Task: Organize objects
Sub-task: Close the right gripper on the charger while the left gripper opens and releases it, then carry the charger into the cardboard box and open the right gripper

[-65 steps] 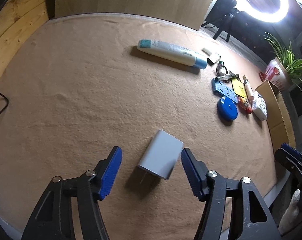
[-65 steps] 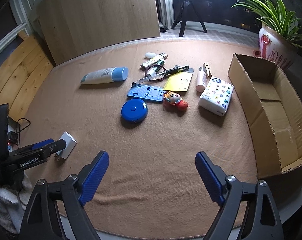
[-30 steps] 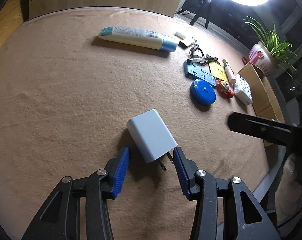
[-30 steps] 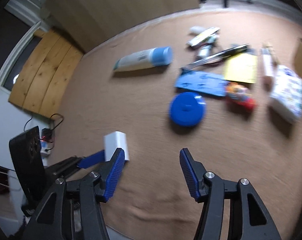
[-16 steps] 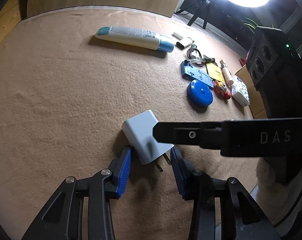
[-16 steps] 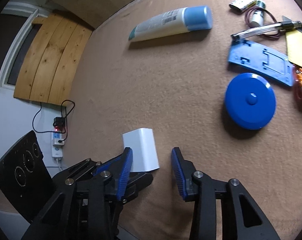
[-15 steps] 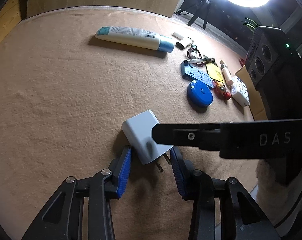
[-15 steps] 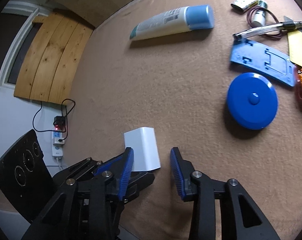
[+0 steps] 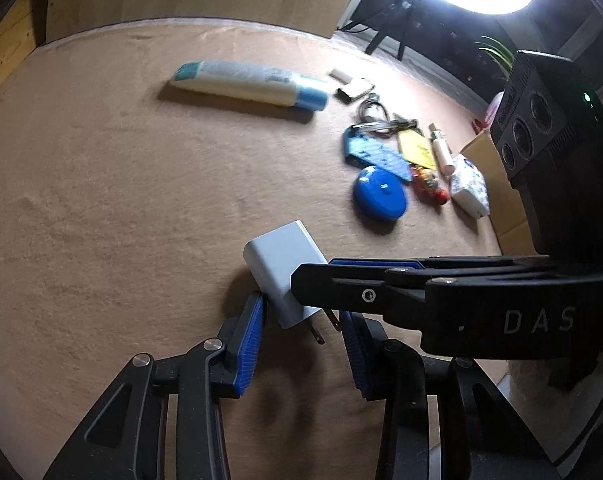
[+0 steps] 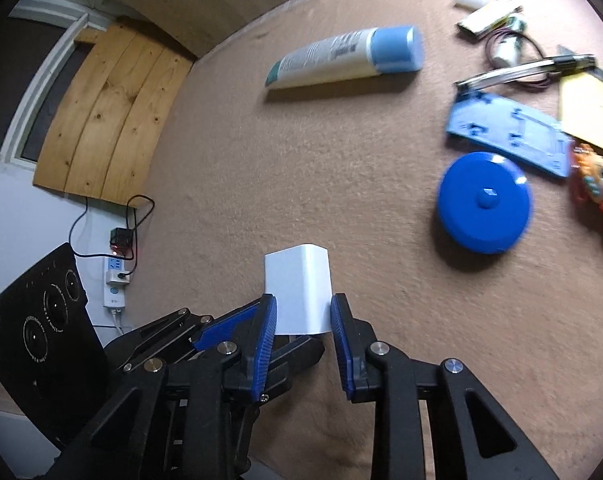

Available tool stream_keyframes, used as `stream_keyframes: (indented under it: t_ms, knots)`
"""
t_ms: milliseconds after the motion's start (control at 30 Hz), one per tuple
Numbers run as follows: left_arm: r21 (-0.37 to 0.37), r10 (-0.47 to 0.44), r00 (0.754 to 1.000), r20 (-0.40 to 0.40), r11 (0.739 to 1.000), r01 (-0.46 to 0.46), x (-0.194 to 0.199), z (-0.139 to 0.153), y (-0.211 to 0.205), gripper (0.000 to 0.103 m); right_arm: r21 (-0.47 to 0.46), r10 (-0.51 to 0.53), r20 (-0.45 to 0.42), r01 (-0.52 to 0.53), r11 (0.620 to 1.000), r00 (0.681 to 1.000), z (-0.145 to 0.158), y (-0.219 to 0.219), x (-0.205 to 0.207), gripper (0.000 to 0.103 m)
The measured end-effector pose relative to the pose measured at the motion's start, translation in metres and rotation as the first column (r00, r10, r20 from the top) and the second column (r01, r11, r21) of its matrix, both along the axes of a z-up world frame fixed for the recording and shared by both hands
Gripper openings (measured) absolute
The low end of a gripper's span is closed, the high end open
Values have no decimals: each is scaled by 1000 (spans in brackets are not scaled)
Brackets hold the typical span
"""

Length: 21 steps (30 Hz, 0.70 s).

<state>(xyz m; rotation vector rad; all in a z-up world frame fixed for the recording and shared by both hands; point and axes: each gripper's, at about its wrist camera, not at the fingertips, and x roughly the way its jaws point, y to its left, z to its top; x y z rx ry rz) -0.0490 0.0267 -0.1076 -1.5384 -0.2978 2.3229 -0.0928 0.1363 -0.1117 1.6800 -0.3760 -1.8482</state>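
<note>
A white plug charger [image 9: 284, 270] is lifted above the tan cloth. My right gripper [image 10: 303, 318] is shut on its body, one blue pad on each side [image 10: 297, 292]. My left gripper [image 9: 301, 320] stands around the charger's pronged end; its left pad [image 9: 253, 328] is close to the body and its right pad is a little apart. The right gripper's black finger [image 9: 381, 292] crosses in front of the charger in the left wrist view.
Farther off on the cloth lie a white tube with a blue cap [image 9: 249, 86], a round blue tape measure [image 9: 380, 197], a flat blue holder [image 10: 509, 128], a yellow card, a pen, a small toy figure, a tissue pack [image 9: 471, 184]. A cardboard box [image 9: 501, 184] stands at the right.
The right gripper has closed from a narrow gap onto the charger. The left gripper's pads have opened slightly from the charger. The charger sits higher in both views.
</note>
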Motion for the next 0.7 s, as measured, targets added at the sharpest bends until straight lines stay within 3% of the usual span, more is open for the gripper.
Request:
stream_keyframes:
  t_ms: [367, 700]
  knots:
    - [27, -139, 987, -78, 990, 141, -4, 42, 89, 41, -24, -157, -72, 155, 988, 985, 43, 88, 12, 26]
    - [52, -332, 930, -159, 938, 344, -10, 75, 217, 41, 21, -360, -185, 370, 929, 914, 82, 213, 33, 26]
